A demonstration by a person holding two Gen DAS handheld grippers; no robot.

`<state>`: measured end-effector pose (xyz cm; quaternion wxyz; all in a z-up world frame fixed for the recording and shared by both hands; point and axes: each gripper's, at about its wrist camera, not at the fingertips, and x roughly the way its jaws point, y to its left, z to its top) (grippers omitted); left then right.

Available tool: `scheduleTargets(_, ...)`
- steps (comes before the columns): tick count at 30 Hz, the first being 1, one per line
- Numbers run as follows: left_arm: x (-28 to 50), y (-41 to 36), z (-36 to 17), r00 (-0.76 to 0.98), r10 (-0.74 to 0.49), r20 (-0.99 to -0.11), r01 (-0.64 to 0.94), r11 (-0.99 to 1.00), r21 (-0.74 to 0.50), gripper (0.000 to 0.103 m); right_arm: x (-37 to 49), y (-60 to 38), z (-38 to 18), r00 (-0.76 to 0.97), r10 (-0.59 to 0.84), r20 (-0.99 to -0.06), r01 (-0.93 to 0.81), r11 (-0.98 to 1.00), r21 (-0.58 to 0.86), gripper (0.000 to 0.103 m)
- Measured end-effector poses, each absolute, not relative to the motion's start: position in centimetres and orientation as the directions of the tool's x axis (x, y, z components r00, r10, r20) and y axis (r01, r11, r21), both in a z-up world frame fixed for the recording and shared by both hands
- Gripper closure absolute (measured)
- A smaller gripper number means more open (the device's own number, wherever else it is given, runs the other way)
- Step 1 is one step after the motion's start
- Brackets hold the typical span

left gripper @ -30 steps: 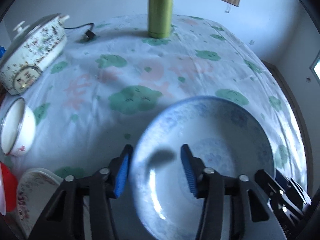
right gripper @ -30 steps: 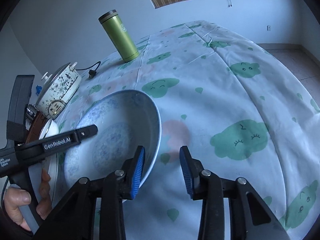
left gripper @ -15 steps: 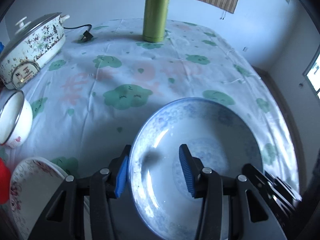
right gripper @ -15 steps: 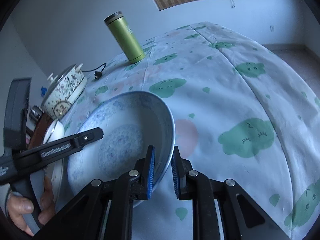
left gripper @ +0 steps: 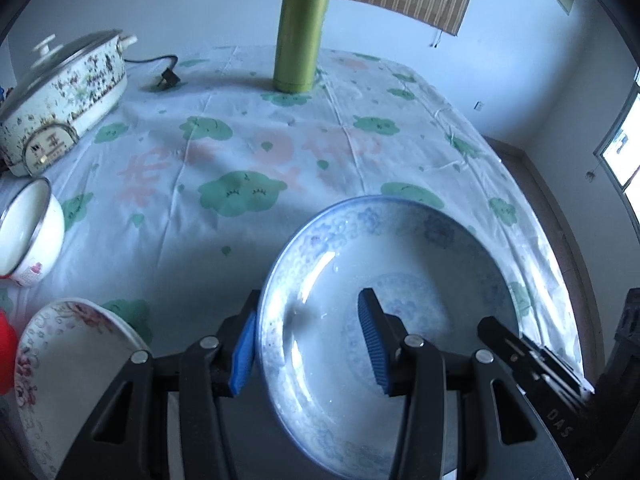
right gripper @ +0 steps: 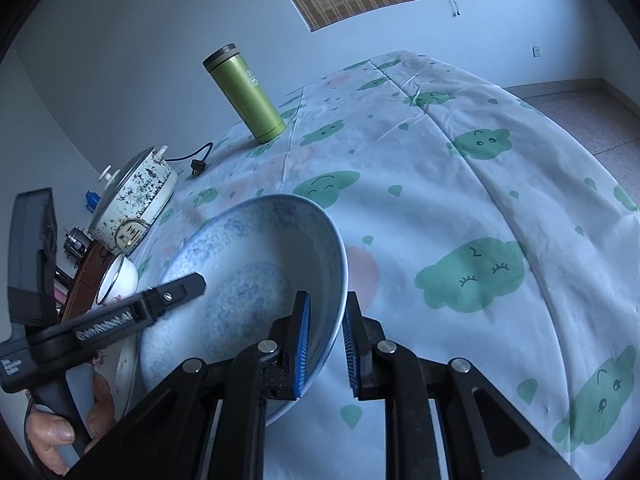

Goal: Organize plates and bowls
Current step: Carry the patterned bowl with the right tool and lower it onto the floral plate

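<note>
A blue-and-white patterned bowl (left gripper: 400, 280) hangs tilted just above the cloud-print tablecloth (left gripper: 240, 152), held from both sides. My left gripper (left gripper: 308, 320) straddles its left rim, one blue pad outside the wall and one inside, shut on it. In the right wrist view the same bowl (right gripper: 248, 280) has its right rim pinched between the pads of my right gripper (right gripper: 326, 312), which is shut on it. A finger of the left gripper (right gripper: 176, 294) reaches over the bowl's far side, with a person's hand (right gripper: 52, 436) on the handle.
A floral plate (left gripper: 72, 352) lies at the lower left beside something red (left gripper: 6, 352). A white enamel cup (left gripper: 28, 228) and a flowered electric pot (left gripper: 60, 92) stand on the left. A green flask (left gripper: 302, 32) stands at the back. The table falls away on the right.
The right gripper's jaws have closed onto the bowl's rim. The left gripper, with the bowl in it, has drawn back a little and risen slightly.
</note>
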<state>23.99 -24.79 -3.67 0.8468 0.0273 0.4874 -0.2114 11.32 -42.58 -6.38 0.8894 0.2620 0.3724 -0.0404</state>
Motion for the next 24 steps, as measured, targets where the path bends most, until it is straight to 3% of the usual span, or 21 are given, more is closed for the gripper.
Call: scheduleTargets(24,22.0,-16.1,-0.3,0.513,-0.308,-0.801,0.321,0.934,-0.154,0.057,11.4,-35.2,-2.8,0.746,0.152,-0.649,0.185,0.888,0.421,0.085)
